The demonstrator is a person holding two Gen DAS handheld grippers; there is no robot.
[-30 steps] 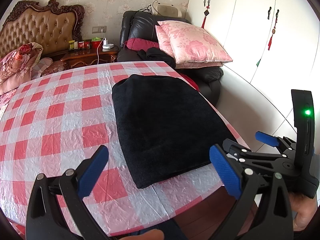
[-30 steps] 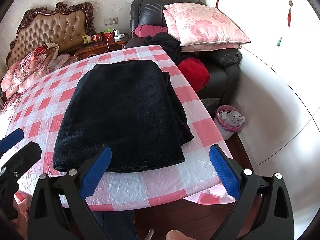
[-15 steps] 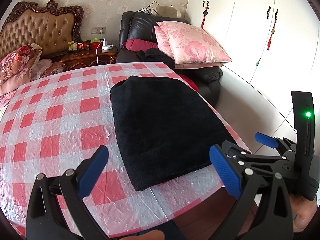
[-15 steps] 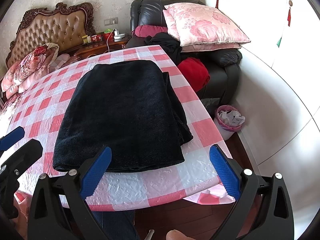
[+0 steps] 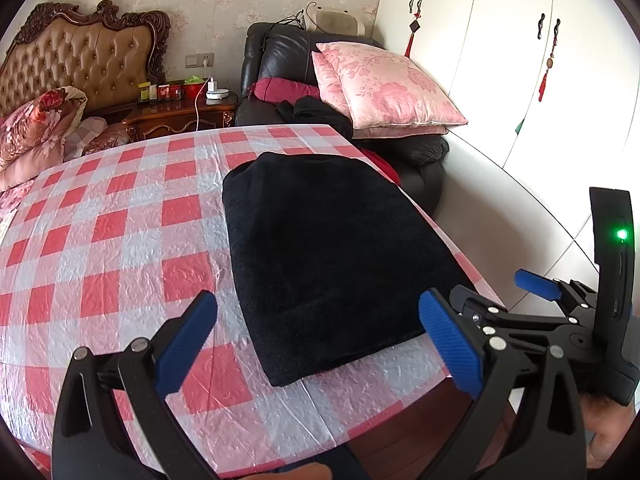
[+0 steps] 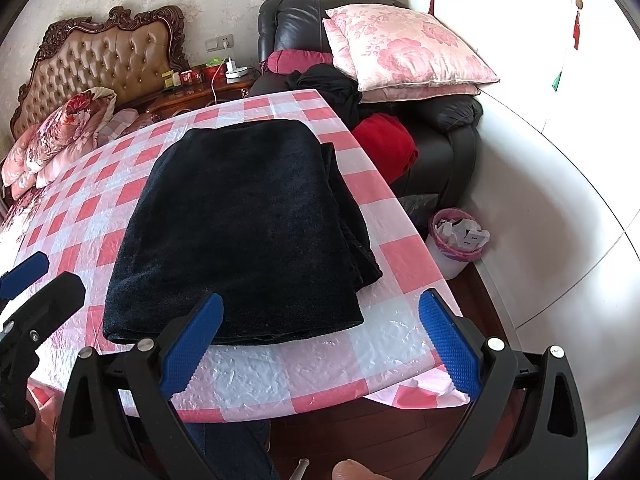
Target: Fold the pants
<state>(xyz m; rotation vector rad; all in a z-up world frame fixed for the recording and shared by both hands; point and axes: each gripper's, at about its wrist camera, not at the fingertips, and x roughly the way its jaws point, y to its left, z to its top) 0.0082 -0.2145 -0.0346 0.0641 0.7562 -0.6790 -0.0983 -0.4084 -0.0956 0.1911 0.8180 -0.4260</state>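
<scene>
The black pants (image 5: 332, 256) lie folded into a flat rectangle on the red-and-white checked table (image 5: 120, 248), near its right edge. They also show in the right wrist view (image 6: 244, 224), with folded layers showing along the right side. My left gripper (image 5: 318, 340) is open and empty, held back over the table's near edge, just short of the pants' near left corner. My right gripper (image 6: 320, 340) is open and empty, held back at the near edge in front of the pants. The right gripper shows at the right of the left wrist view (image 5: 560, 312).
A black armchair (image 6: 436, 128) with pink cushions (image 6: 404, 48) and red cloth (image 6: 388, 144) stands beyond the table's right corner. A pink-lined waste bin (image 6: 456, 240) sits on the floor at right. A bed headboard (image 5: 80, 64) and nightstand (image 5: 180, 116) stand behind.
Both grippers have hardly moved; the left view has drifted slightly, so the pants sit a little lower. The pants have not moved and both grippers stay open.
</scene>
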